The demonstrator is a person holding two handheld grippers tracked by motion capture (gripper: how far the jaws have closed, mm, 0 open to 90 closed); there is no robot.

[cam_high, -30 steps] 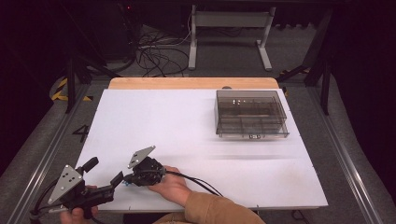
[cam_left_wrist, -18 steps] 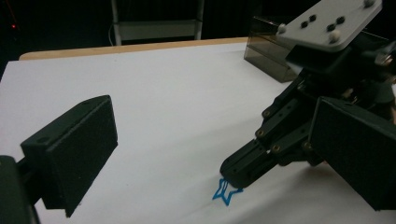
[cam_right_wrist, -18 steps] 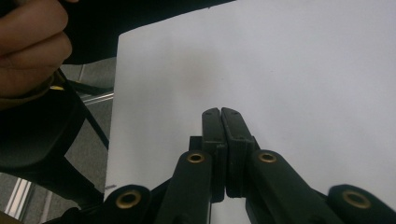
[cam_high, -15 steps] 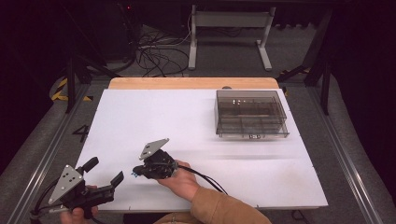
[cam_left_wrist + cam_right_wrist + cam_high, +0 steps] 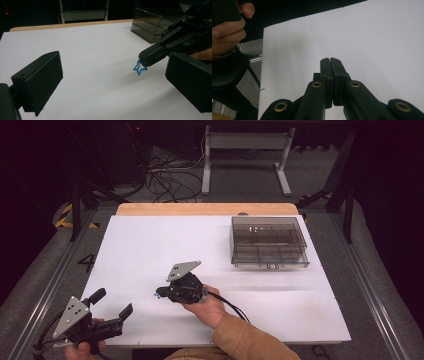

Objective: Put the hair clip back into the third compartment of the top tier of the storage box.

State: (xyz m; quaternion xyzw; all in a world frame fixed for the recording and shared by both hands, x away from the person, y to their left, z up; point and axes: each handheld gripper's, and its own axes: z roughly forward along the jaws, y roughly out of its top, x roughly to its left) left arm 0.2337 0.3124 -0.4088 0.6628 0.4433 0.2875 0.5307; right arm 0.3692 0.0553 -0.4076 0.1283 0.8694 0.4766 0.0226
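Above the white table (image 5: 150, 245), the right gripper (image 5: 159, 294) pinches a blue star-shaped clip (image 5: 139, 68), its 2 jaws pressed together. The left gripper view shows the clip hanging at the tips; the high view shows the left gripper (image 5: 112, 306) spread wide, holding nothing, well apart from the smoky plastic box (image 5: 267, 242).

A: High view. Where is the right gripper (image 5: 159, 294)?

B: Near the middle of the white table (image 5: 150, 245), held from below by the right hand (image 5: 207, 307). Its jaws point left, pressed together, with a small blue item (image 5: 156, 294) at the tips; shape too small to tell.

A: Left gripper (image 5: 112, 304)?

B: At the near left corner, jaws spread apart, nothing between them.

A: Anything else?

B: A smoky transparent compartment box (image 5: 268, 242) sits at the far right, well apart from both grippers.
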